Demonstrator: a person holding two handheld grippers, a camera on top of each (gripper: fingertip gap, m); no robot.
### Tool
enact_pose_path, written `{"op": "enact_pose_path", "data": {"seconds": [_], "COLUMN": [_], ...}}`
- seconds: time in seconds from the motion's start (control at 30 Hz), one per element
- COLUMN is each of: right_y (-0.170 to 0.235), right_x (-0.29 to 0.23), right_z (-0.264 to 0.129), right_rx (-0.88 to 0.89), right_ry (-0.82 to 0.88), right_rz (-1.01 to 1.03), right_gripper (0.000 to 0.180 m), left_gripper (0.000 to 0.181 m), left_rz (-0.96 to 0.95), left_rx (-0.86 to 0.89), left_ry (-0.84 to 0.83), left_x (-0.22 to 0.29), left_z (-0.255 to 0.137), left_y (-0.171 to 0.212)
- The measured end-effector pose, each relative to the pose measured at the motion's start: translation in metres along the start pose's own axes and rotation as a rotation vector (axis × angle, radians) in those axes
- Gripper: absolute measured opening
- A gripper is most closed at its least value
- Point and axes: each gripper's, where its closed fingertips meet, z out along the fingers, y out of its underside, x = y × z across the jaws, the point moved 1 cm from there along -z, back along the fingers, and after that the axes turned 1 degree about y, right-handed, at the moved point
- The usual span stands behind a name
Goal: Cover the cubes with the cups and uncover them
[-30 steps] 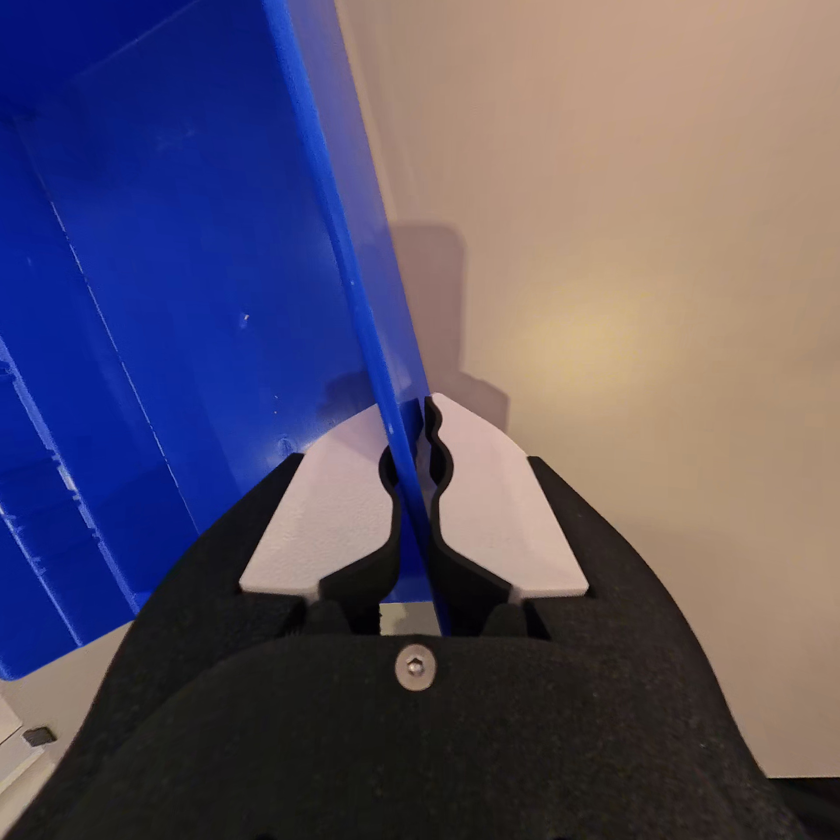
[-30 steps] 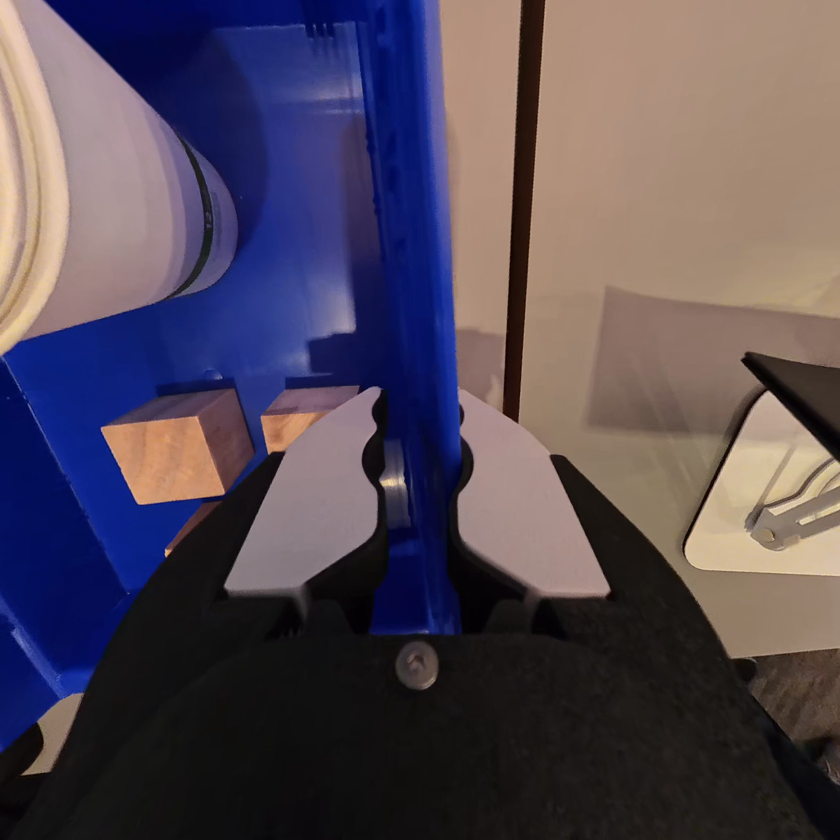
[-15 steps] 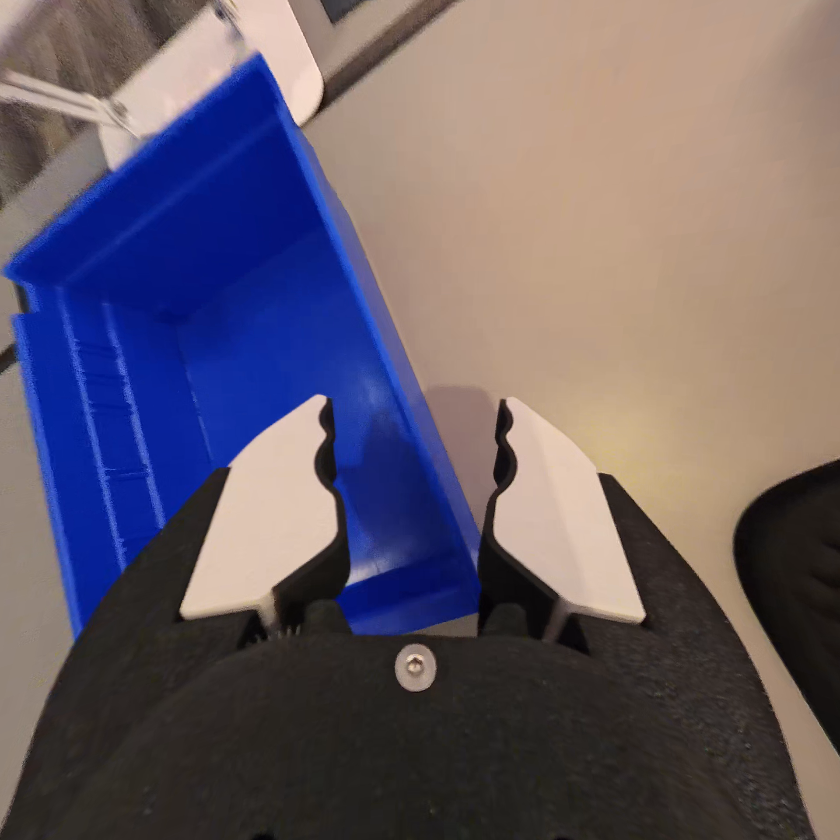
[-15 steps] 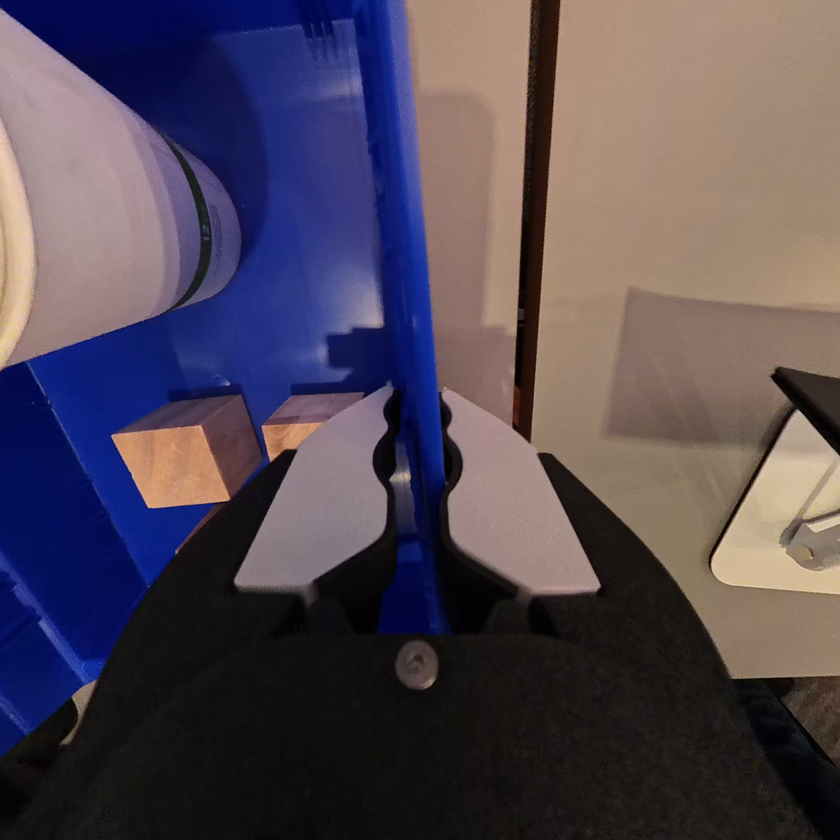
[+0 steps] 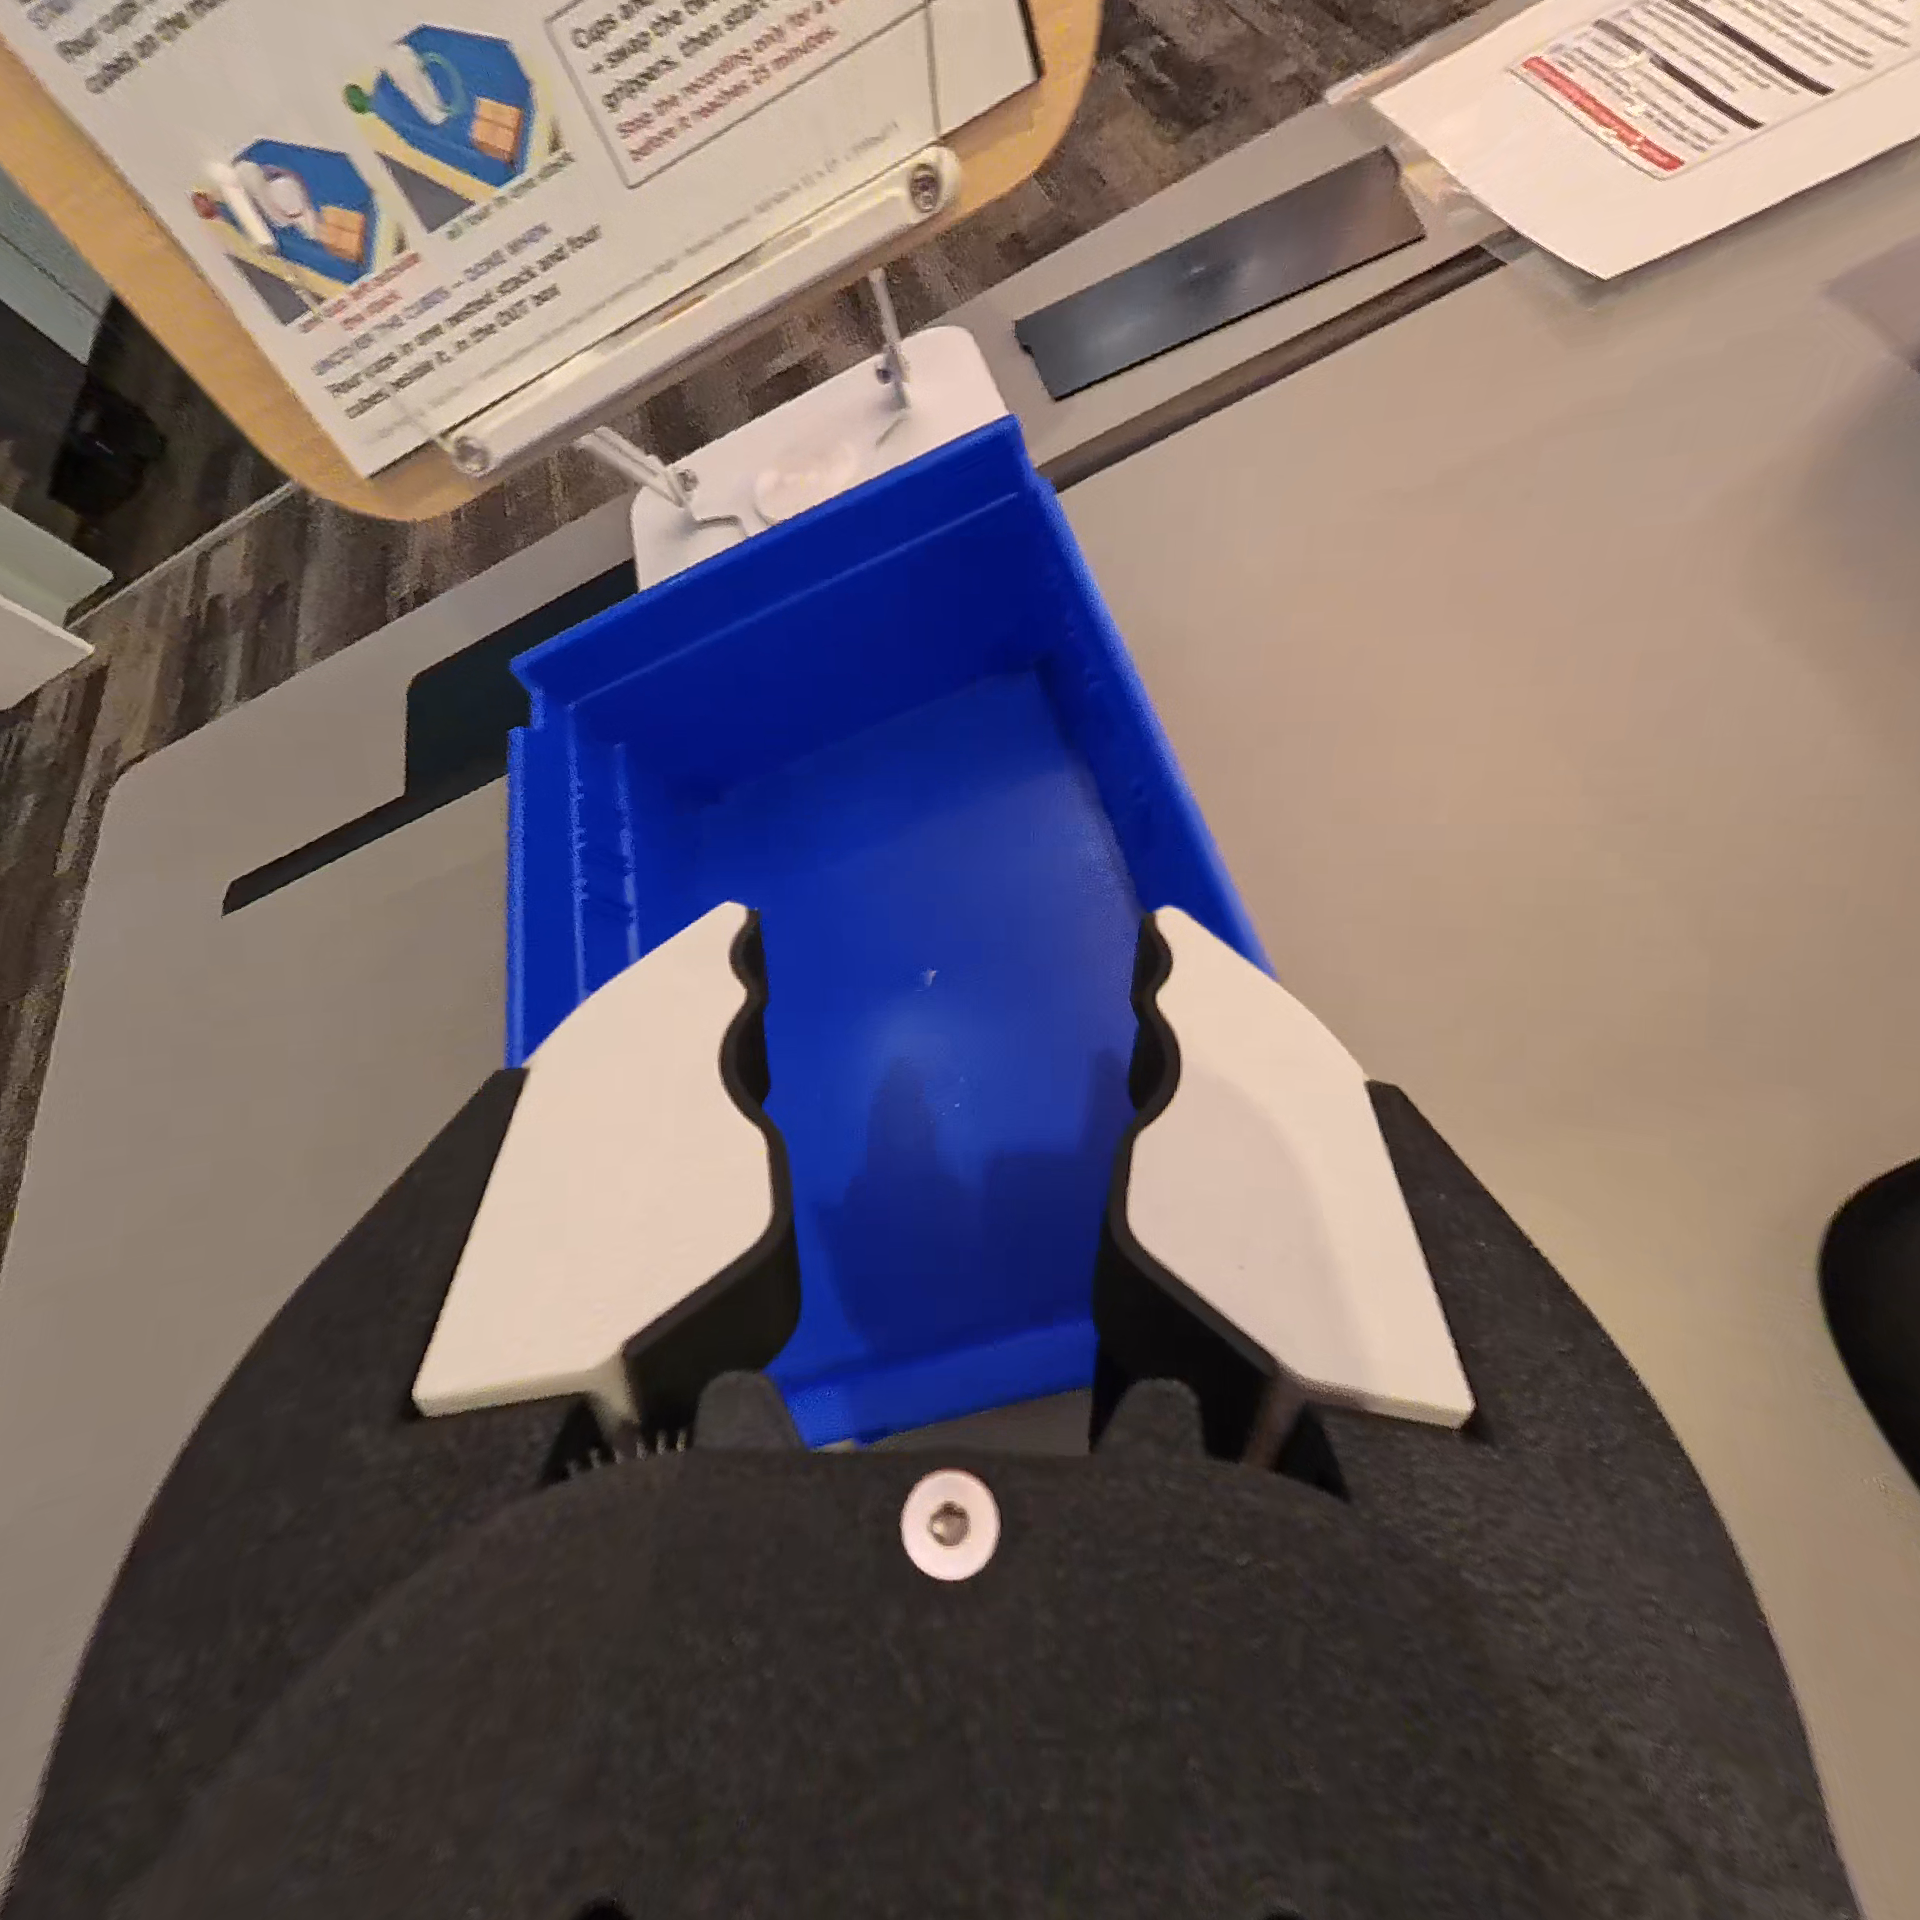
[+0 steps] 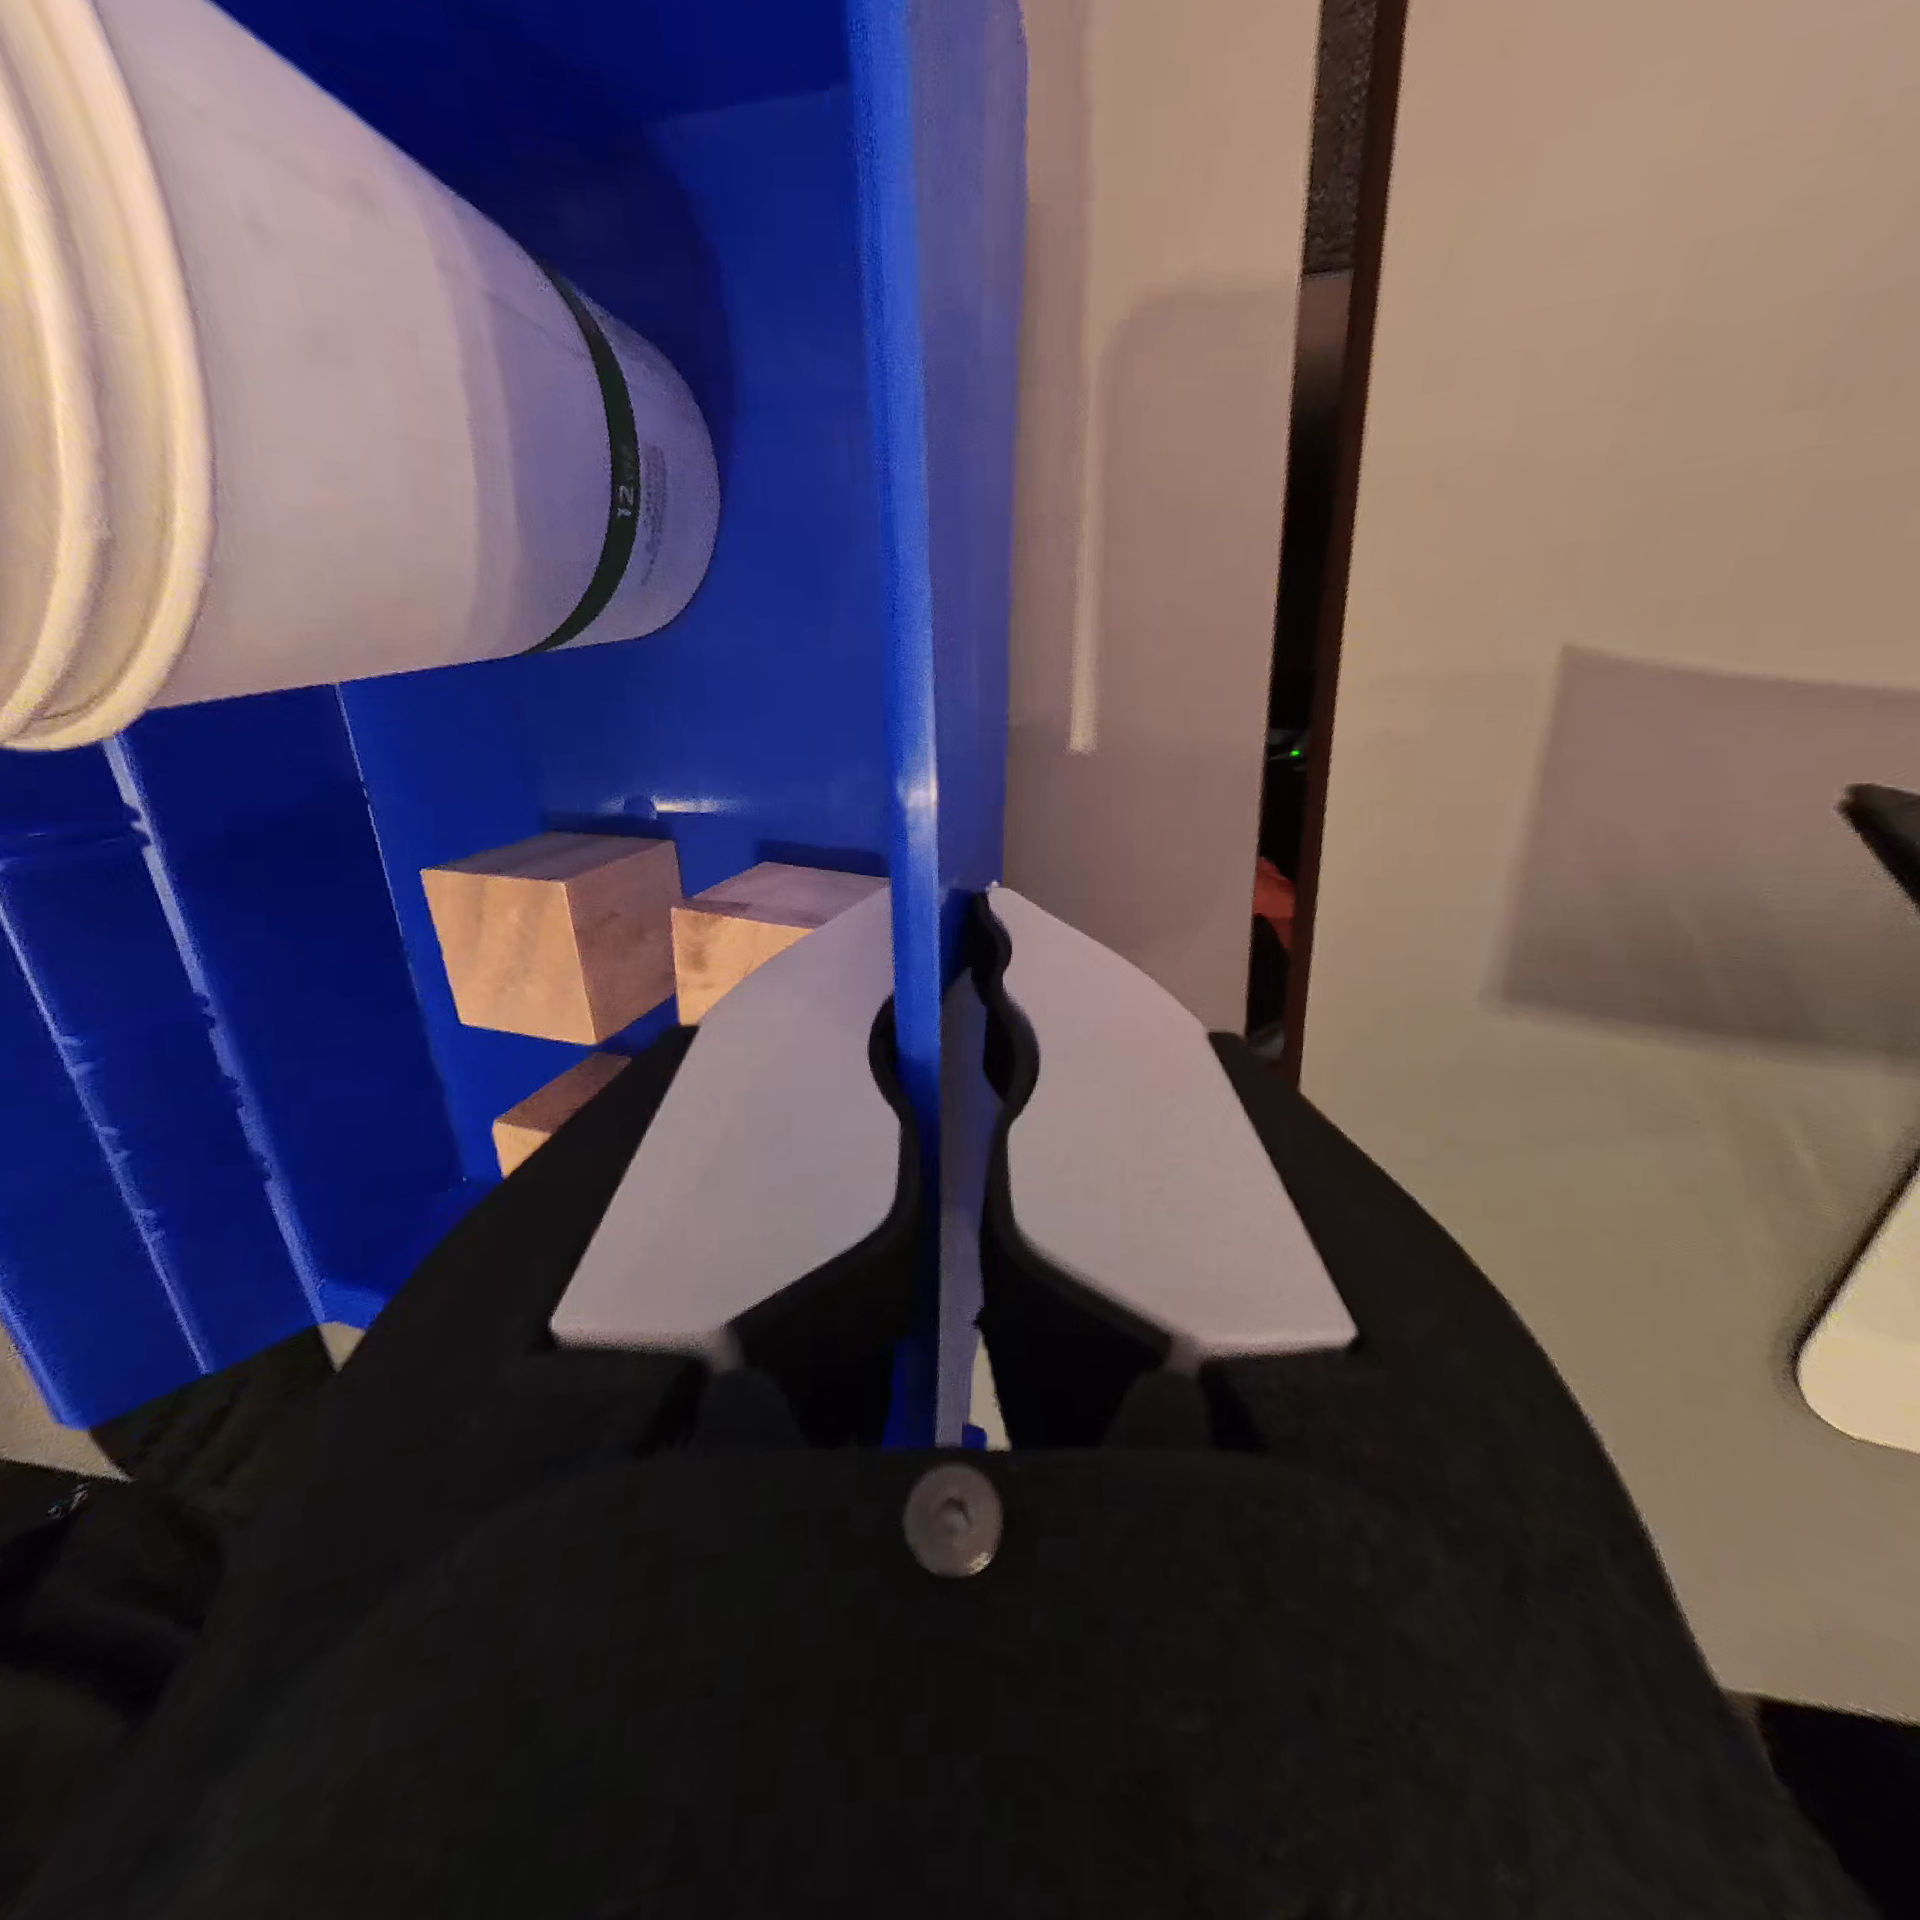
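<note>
The left gripper [image 5: 948, 1023] hangs above an empty blue bin [image 5: 1148, 821], tipped down and looking into it, jaws spread wide with nothing between them and touching nothing. That bin sits on a pale table [image 5: 1507, 727], and just past its far end stands a white stand base [image 5: 831, 457] carrying a wood-edged instruction board [image 5: 499, 187]. A printed sheet [image 5: 1662, 114] lies off to the far right.

The right gripper [image 6: 940, 1049] points along the side wall of a second blue bin [image 6: 920, 520] and is clamped on that wall, one finger inside and one outside. Within this bin, a nested stack of white paper cups [image 6: 343, 416] rises from the floor near the far end. Wooden cubes [image 6: 551, 930] sit uncovered on the bin floor just beside the inner finger, three showing, partly hidden behind it. A dark gap [image 6: 1340, 520] between table panels runs alongside the bin.
</note>
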Motion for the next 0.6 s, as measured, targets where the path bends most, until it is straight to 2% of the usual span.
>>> {"op": "enact_pose_path", "data": {"seconds": [0.17, 0.33, 0.47, 0.6], "right_y": [0.000, -0.006, -0.018, -0.033], "right_x": [-0.011, -0.046, -0.099, -0.183], "right_z": [-0.015, -0.036, -0.055, -0.071], "right_rx": [0.011, 0.008, -0.017, -0.062], "right_ry": [-0.001, -0.013, -0.001, -0.036], "right_rz": [0.023, 0.000, -0.039, -0.117], "right_gripper": [0.007, 0.007, 0.007, 0.007], "left_gripper": [0.068, 0.067, 0.067, 0.067], "left_rz": [-0.032, -0.060, -0.096, -0.133], "left_rx": [0.000, -0.008, 0.000, -0.006], "left_ry": [-0.025, -0.042, -0.068, -0.100], "left_x": [-0.025, -0.049, -0.073, -0.103], "left_z": [-0.011, -0.023, -0.035, -0.049], "left_y": [0.014, 0.032, 0.047, 0.068]}}
